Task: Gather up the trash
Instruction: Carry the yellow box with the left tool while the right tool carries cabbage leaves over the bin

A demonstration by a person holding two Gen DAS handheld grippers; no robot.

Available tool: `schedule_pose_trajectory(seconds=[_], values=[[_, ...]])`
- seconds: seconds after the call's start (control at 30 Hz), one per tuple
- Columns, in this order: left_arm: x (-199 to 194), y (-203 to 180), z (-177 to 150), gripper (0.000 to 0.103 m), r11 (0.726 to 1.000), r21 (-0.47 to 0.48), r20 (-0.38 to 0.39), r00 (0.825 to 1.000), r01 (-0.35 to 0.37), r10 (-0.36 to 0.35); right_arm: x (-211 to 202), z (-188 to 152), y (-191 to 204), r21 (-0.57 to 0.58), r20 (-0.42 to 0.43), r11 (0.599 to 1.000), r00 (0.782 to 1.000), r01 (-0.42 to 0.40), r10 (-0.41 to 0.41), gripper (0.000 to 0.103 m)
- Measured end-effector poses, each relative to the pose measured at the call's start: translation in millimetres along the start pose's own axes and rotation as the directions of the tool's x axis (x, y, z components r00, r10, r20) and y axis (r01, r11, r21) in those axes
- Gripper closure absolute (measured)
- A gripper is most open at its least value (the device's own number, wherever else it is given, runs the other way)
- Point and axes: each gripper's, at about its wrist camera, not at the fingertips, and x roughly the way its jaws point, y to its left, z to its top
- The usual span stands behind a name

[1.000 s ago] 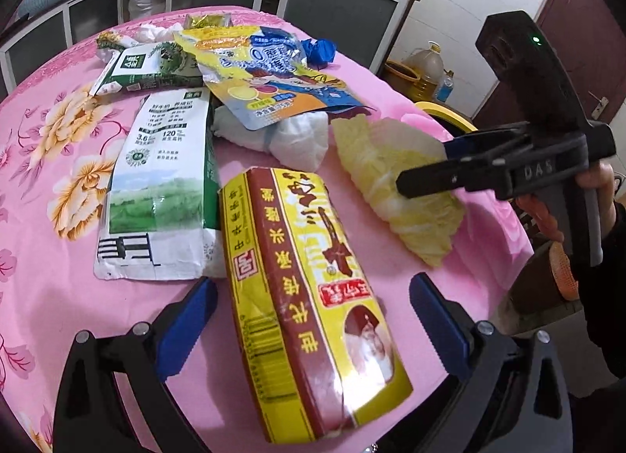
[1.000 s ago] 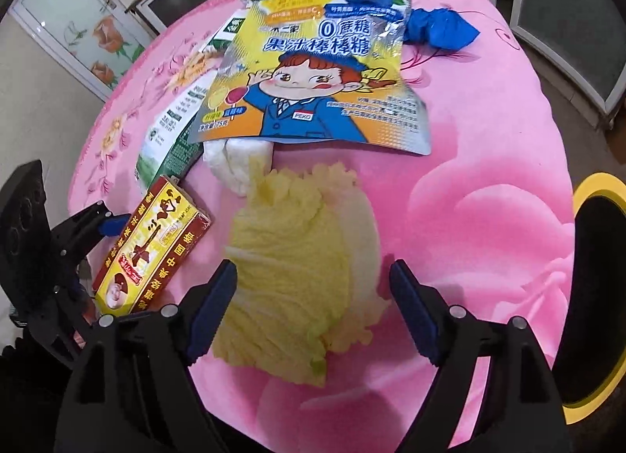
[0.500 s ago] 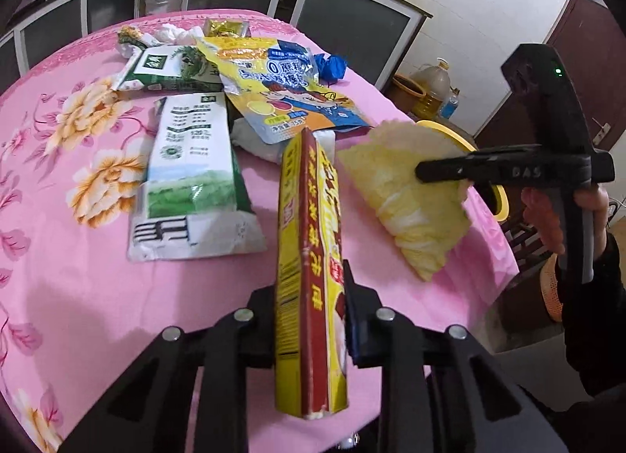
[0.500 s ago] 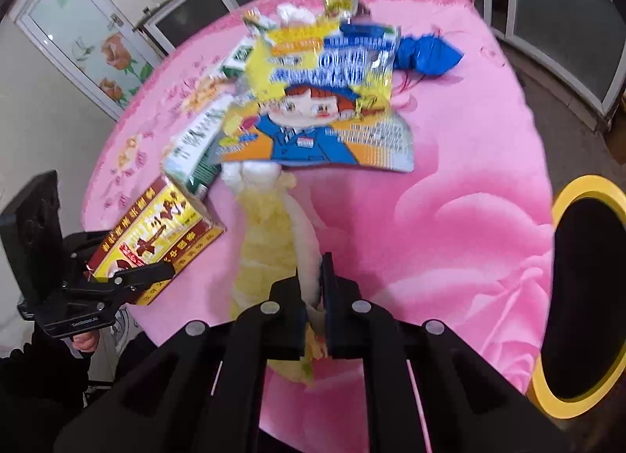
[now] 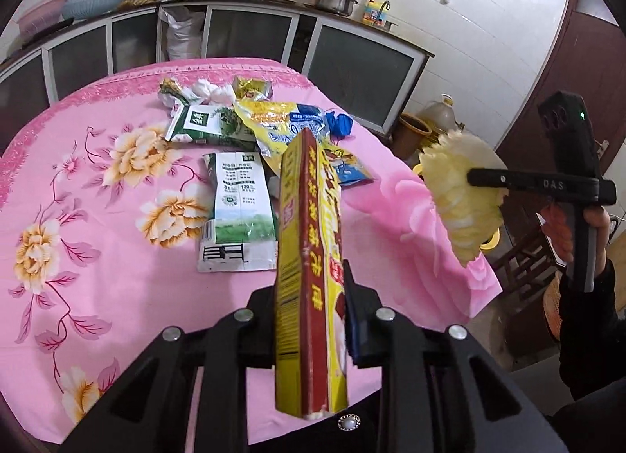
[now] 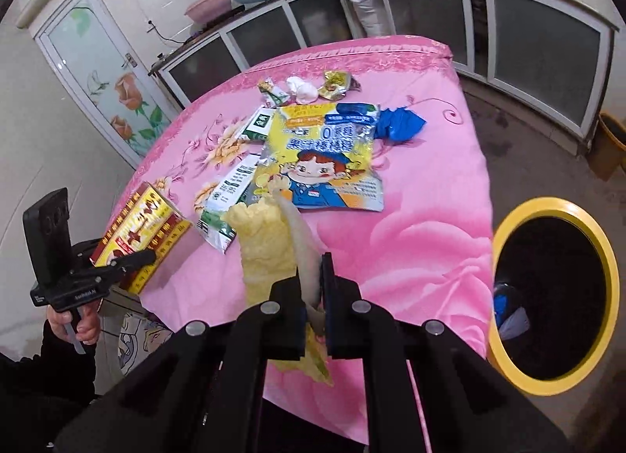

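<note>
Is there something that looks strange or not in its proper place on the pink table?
Mostly loose trash lies scattered on the table: flattened milk cartons, a candy bag, a crumpled blue wrapper. Oddest is the limp cabbage leaf among packaging, now hanging from the right tongs.

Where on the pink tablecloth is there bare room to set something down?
Bare: the flowered stretch of tablecloth left of the milk carton, and the big-rose corner between the candy bag and the yellow-rimmed bin. Crowded: the far centre, around the blue wrapper.

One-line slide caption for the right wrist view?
Right claw lifts cabbage leaf over pink table, beside yellow-rimmed bin.
</note>
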Motion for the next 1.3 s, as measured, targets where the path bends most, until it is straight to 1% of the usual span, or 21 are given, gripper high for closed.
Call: schedule_pose_trajectory(seconds=[0.13, 0.23, 0.4, 0.57, 0.67, 0.77, 0.87, 0.93, 1.03, 1.1, 1.2, 1.3], values=[[2.6, -7.3, -2.1, 0.080, 1.000, 0.007, -0.008, 1.000, 0.005, -0.005, -3.1, -11.1, -12.9, 0.045, -0.006, 0.999, 1.000, 0.017, -0.017, 0.096], [8.9, -17.7, -1.5, 0.080, 1.000, 0.024, -0.017, 1.000, 0.013, -0.013, -10.5, -20.7, -26.2, 0.085, 0.004, 0.996, 1.000, 0.029, -0.029, 0.096], [22.3, -40.0, 8.7, 0.080, 0.997, 0.070, -0.024, 0.999, 0.037, -0.035, -31.7, -33.7, -52.9, 0.149, 0.045, 0.987, 0.997, 0.061, -0.068, 0.096], [41.3, -66.3, 27.2, 0.080, 0.990, 0.117, -0.031, 0.997, 0.075, -0.072, -63.9, -44.1, -90.9, 0.230, 0.102, 0.966, 0.985, 0.114, -0.140, 0.096], [56.7, -90.1, 45.3, 0.080, 0.982, 0.156, -0.033, 0.994, 0.109, -0.105, -84.5, -49.3, -113.4, 0.276, 0.132, 0.944, 0.966, 0.181, -0.224, 0.096], [69.0, -110.9, 61.7, 0.080, 0.972, 0.188, -0.035, 0.990, 0.143, -0.139, -102.4, -53.4, -135.6, 0.329, 0.156, 0.917, 0.945, 0.225, -0.288, 0.096], [84.2, -141.7, 81.0, 0.080, 0.954, 0.243, -0.034, 0.984, 0.177, -0.174, -114.1, -56.5, -154.9, 0.372, 0.161, 0.883, 0.917, 0.286, -0.365, 0.096], [94.1, -158.3, 91.9, 0.080, 0.944, 0.263, -0.037, 0.979, 0.202, -0.199, -118.4, -57.9, -165.7, 0.391, 0.158, 0.863, 0.901, 0.318, -0.404, 0.096], [111.7, -179.3, 106.0, 0.080, 0.931, 0.281, -0.050, 0.972, 0.233, -0.228, -121.3, -59.6, -179.4, 0.417, 0.154, 0.840, 0.883, 0.348, -0.442, 0.096], [127.7, -195.3, 114.0, 0.080, 0.923, 0.294, -0.064, 0.968, 0.249, -0.241, -118.5, -59.2, -187.5, 0.426, 0.146, 0.818, 0.862, 0.387, -0.485, 0.096], [148.4, -212.9, 121.2, 0.080, 0.916, 0.308, -0.079, 0.967, 0.256, -0.243, -113.0, -61.1, -197.9, 0.441, 0.132, 0.799, 0.851, 0.409, -0.509, 0.096], [169.5, -231.4, 126.5, 0.080, 0.909, 0.310, -0.103, 0.960, 0.279, -0.260, -104.5, -63.6, -209.9, 0.459, 0.116, 0.789, 0.853, 0.409, -0.510, 0.096]])
